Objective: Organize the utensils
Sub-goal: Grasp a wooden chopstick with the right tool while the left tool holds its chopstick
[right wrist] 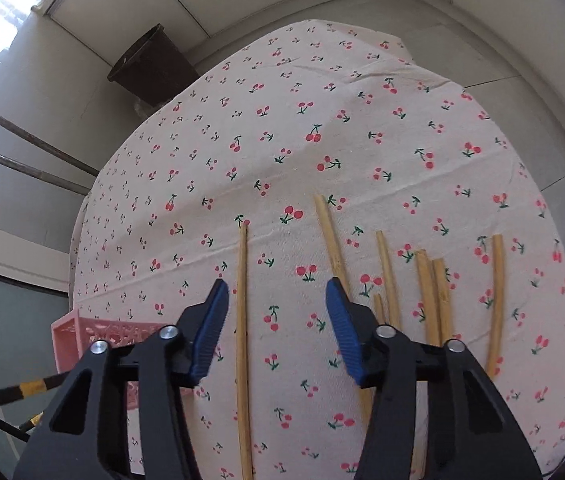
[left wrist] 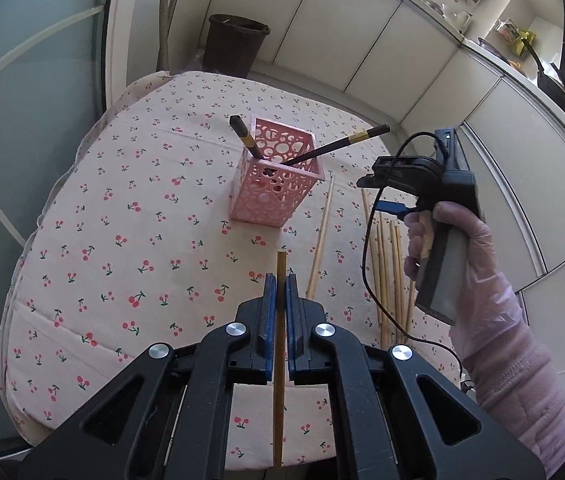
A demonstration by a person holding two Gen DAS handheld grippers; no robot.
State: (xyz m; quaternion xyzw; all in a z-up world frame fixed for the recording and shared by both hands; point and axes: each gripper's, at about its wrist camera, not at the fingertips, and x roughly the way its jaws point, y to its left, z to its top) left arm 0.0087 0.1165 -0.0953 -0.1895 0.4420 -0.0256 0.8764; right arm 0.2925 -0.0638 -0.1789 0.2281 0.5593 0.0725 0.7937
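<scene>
A pink perforated basket (left wrist: 278, 178) stands mid-table with two dark chopsticks (left wrist: 336, 146) leaning in it. My left gripper (left wrist: 281, 280) is shut on a light wooden chopstick (left wrist: 279, 360), held above the cloth in front of the basket. My right gripper (right wrist: 277, 292) is open and empty, hovering over loose wooden chopsticks (right wrist: 428, 292) on the cloth; one chopstick (right wrist: 242, 320) lies just inside its left finger. The right gripper also shows in the left wrist view (left wrist: 366, 180), held by a gloved hand. The basket's corner (right wrist: 66, 334) shows at lower left in the right wrist view.
The round table carries a cherry-print cloth (left wrist: 122, 208). A dark bin (left wrist: 238, 44) stands on the floor behind the table. White cabinets (left wrist: 362, 32) run along the back and right. A cable (left wrist: 370, 264) hangs from the right gripper.
</scene>
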